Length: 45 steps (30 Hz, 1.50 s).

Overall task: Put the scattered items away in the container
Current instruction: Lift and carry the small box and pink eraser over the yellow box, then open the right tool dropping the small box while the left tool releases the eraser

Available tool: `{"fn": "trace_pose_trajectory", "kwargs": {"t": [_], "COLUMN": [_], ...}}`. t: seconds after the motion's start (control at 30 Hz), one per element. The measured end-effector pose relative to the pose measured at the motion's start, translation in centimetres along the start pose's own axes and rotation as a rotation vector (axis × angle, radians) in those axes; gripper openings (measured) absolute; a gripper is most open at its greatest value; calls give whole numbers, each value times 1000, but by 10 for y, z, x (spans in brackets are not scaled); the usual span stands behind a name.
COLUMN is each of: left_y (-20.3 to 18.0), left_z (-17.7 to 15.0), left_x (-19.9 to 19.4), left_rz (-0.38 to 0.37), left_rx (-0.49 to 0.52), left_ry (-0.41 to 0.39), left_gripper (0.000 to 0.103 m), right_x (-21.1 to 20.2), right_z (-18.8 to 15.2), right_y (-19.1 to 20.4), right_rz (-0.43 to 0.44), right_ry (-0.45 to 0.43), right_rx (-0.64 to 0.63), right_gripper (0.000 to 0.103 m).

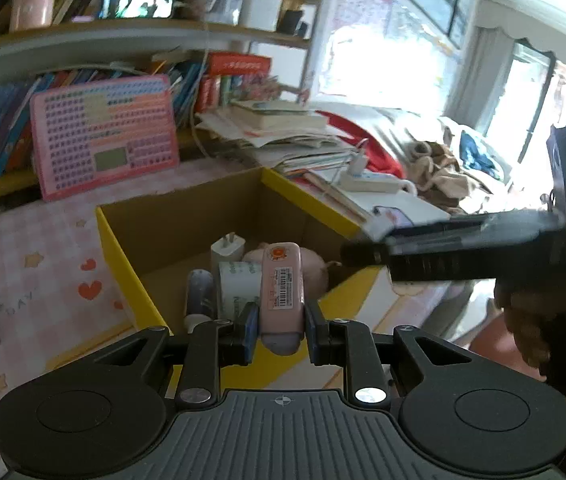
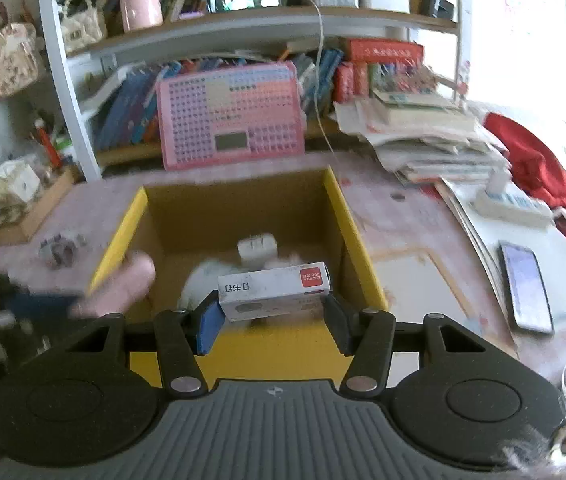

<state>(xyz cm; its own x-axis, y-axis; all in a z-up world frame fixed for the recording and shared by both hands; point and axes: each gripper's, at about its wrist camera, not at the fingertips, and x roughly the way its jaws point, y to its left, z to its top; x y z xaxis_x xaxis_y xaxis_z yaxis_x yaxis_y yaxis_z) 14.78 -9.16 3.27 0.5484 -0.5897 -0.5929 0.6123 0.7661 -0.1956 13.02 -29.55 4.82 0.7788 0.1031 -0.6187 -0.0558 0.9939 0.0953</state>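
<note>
Left gripper (image 1: 277, 330): we see its jaws clamped on a pink case (image 1: 281, 292) with a barcode sticker and an orange round mark at the far end. The case stands lengthwise between the blue pads (image 1: 250, 330), its far end reaching out over the open box.

Right gripper (image 2: 271, 320): its jaws are closed on a small white carton (image 2: 274, 290) with a red label at its right end. The carton lies crosswise, each end against a pad, and hangs above the near part of the box.

The container is a cardboard box (image 1: 187, 216) with yellow outer walls and a brown inside, sitting on the bench (image 1: 43, 264), which carries a pink checked cover with hearts and stars. Already inside the box, as we read the left wrist view: a white charger plug (image 1: 227, 249), a white roll with green print (image 1: 239, 284), a dark tube (image 1: 199, 294) and something pale pink and soft (image 1: 315, 268). In the right wrist view the plug (image 2: 257, 246) and a white fluffy shape (image 2: 207, 276) show, blurred.

From the left wrist view the other gripper enters at right as a dark, blurred bar over the box's right corner, held by a hand (image 1: 531, 320).

Beyond the box: a pink keyboard toy (image 2: 229, 116) leaning against shelved books, a pile of papers and books (image 2: 423, 136) to the right, a white power strip (image 2: 511, 204), a phone (image 2: 525, 286) lying flat near the bench edge. Left of the box, some small grey bits (image 2: 59, 250) rest on the bench; we cannot tell what they are.
</note>
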Motion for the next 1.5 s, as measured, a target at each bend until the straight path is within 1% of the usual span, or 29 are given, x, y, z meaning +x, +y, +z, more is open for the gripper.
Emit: {"fn": "trace_pose_trajectory", "kwargs": {"t": [0.17, 0.3, 0.4, 0.63, 0.73, 0.87, 1.0, 1.23, 1.3, 1.4, 1.43, 1.47, 1.5], "left_y": [-6, -5, -3, 3, 6, 13, 19, 22, 24, 28, 28, 28, 29], "left_z": [8, 14, 18, 25, 28, 29, 30, 33, 32, 31, 31, 31, 31], "left_x": [15, 28, 40, 73, 85, 96, 107, 109, 108, 105, 103, 101, 98], "left_rz": [43, 83, 108, 149, 166, 157, 175, 187, 194, 196, 194, 199, 202], "left_rx": [8, 0, 2, 41, 53, 36, 21, 26, 27, 20, 20, 19, 19], "left_ry": [1, -2, 18, 74, 95, 120, 158, 155, 147, 141, 140, 132, 119], "left_gripper": [22, 22, 22, 22, 23, 23, 23, 23, 25, 31, 38, 44, 48], "right_x": [27, 46, 62, 99, 113, 132, 153, 181, 184, 186, 186, 185, 185], "right_z": [20, 30, 33, 45, 52, 63, 70, 69, 67, 68, 68, 68, 68], "right_y": [-8, -12, -15, -20, -18, -16, -10, -5, -5, -8, -8, -9, -10], "right_rz": [62, 114, 136, 189, 192, 208, 200, 201, 199, 201, 201, 201, 202], "right_ry": [-6, 2, 25, 77, 94, 123, 177, 249, 258, 260, 259, 257, 253], "right_rx": [-61, -68, -81, -53, -74, -84, -114, -117, -115, -102, -98, -94, -90], "right_gripper": [52, 52, 52, 52, 52, 52, 52, 52, 53, 55, 59, 60, 62]}}
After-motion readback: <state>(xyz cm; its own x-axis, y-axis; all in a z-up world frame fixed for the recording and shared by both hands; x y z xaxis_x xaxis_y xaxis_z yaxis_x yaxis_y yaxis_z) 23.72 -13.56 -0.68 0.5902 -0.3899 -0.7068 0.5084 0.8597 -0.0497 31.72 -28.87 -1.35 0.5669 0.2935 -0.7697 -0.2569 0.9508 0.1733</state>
